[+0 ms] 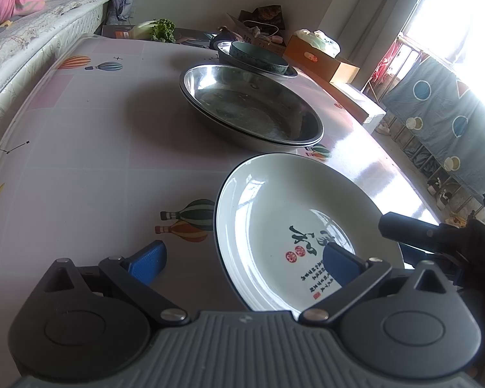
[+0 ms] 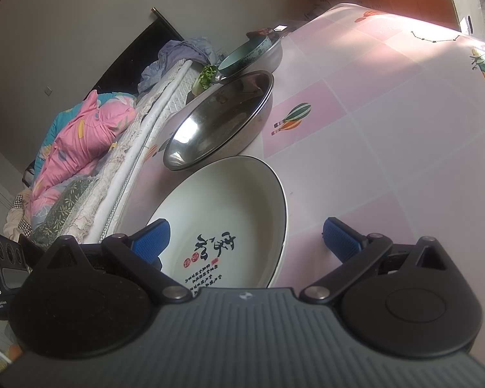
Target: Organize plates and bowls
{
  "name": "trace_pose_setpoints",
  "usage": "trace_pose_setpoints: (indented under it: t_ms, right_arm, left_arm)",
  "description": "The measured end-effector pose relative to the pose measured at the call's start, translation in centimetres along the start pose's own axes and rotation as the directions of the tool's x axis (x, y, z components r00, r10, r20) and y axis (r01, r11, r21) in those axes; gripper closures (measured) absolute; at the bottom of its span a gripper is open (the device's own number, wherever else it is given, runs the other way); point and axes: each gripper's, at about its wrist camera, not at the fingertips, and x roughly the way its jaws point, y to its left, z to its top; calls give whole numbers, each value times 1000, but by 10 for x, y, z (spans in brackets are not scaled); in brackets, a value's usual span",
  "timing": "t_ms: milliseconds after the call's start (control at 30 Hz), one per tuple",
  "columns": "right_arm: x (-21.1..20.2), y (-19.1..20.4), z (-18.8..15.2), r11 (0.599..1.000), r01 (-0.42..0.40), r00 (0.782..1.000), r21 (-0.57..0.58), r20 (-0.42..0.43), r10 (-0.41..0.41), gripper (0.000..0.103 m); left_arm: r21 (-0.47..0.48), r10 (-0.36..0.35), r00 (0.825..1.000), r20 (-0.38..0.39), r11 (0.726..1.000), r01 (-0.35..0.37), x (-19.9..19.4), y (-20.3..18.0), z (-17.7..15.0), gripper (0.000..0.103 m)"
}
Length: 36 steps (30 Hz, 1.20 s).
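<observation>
Pink-checked oilcloth printed with hot-air balloons covers the table [image 1: 80, 135], which stands against a bed [image 1: 32, 38] heaped with pink bedding. Taking the white ceramic plate [image 1: 274, 213] with black calligraphy as landmark: it lies flat on the cloth nearest the cameras, alone. Just beyond it sit the steel plates [image 1: 252, 110], apparently two nested, and farther beyond those a teal bowl [image 1: 258, 56] rests inside a steel basin [image 1: 291, 71].

The left gripper [image 1: 242, 258] is spread wide, straddling the plate's left rim, one blue pad over the inside, one over the cloth. The right gripper [image 2: 245, 242] is likewise spread, straddling the right rim. Neither pinches anything.

Judging from this, the metal pieces are already stacked; the white plate is still to be placed, probably onto the steel stack.
</observation>
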Motion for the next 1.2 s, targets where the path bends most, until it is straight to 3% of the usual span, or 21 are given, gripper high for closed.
trace_pose_setpoints:
  t_ms: [1200]
  right_arm:
    - [-1, -5, 2, 999, -15, 1000, 37, 5, 15, 1]
  left_arm:
    - [-20, -13, 1000, -10, 1000, 13, 0, 4, 3, 0]
